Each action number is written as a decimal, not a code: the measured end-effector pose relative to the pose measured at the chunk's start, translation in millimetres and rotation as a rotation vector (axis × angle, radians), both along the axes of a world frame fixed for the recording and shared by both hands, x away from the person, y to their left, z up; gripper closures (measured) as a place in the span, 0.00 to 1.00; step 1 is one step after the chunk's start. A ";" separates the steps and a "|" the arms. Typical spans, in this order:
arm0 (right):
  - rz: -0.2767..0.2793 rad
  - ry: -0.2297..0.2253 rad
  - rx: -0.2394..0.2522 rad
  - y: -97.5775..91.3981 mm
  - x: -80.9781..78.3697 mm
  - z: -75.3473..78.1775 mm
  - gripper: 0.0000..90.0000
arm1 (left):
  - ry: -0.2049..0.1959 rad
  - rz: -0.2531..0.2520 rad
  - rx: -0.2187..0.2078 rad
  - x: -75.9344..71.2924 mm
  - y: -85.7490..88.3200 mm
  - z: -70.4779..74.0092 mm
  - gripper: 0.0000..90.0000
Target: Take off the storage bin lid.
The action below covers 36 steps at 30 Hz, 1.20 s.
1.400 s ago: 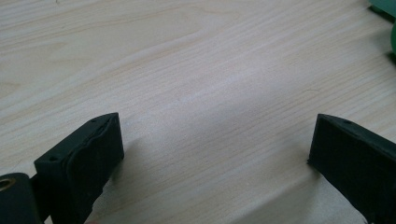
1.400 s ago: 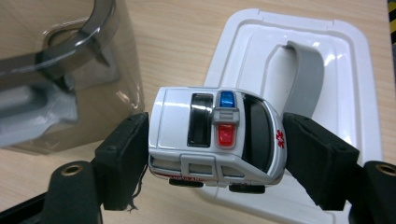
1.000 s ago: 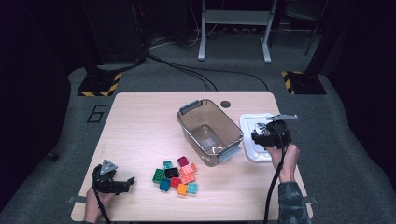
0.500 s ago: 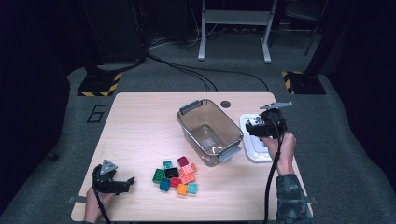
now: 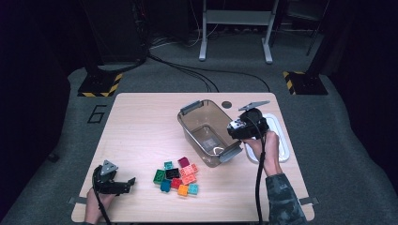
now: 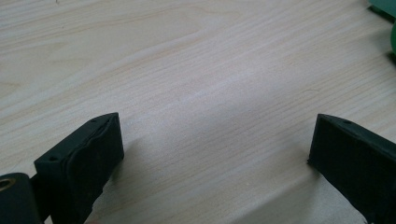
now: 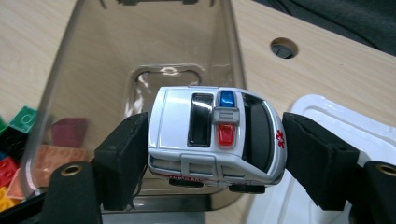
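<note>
R gripper (image 7: pixel 212 154) is clamped on a white toy ambulance (image 7: pixel 217 137), one pad on each side of its body, jaws about mid-width. The toy's roof with the blue and red lights faces the camera, and it hangs over the near end of the clear plastic bin (image 5: pixel 192 124), above the rim. In the high view the R hand (image 5: pixel 264 147) comes up from the bottom edge, forearm roughly straight up the frame, wrist bent so the R gripper (image 5: pixel 234 129) points left toward the bin. White lid (image 5: pixel 281 140) lies flat just right of the bin, under the hand.

L gripper (image 5: pixel 129 183) sits low at the table's (image 5: pixel 141 122) near-left corner, jaws wide apart w/ nothing between them, pointing right toward the pile of coloured blocks (image 5: pixel 178 176). L hand (image 5: pixel 96 204) rests at the table edge.
</note>
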State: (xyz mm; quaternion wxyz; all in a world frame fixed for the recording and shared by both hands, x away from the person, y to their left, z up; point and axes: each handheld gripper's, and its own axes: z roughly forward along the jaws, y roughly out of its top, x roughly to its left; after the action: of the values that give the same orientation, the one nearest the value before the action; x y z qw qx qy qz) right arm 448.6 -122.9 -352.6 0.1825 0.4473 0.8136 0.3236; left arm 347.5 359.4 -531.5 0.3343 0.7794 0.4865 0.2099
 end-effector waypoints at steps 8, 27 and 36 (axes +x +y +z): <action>0.063 0.063 -0.008 25.7 -3.8 -9.5 0.27 | -0.005 0.003 -0.001 0.0 -0.2 -0.4 0.03; 0.145 0.156 -0.009 52.1 -12.3 -29.1 0.27 | -0.006 0.004 -0.002 0.1 -0.2 -0.5 0.03; 0.141 0.169 -0.026 51.6 -15.0 -31.5 0.27 | -0.007 0.005 -0.003 0.1 -0.3 -0.5 0.03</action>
State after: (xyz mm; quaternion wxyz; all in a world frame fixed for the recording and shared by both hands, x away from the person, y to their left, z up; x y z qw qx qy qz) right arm 433.6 -71.3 -384.1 0.0960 0.4124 0.8596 0.2861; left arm 347.6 359.0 -532.0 0.3365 0.7772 0.4874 0.2128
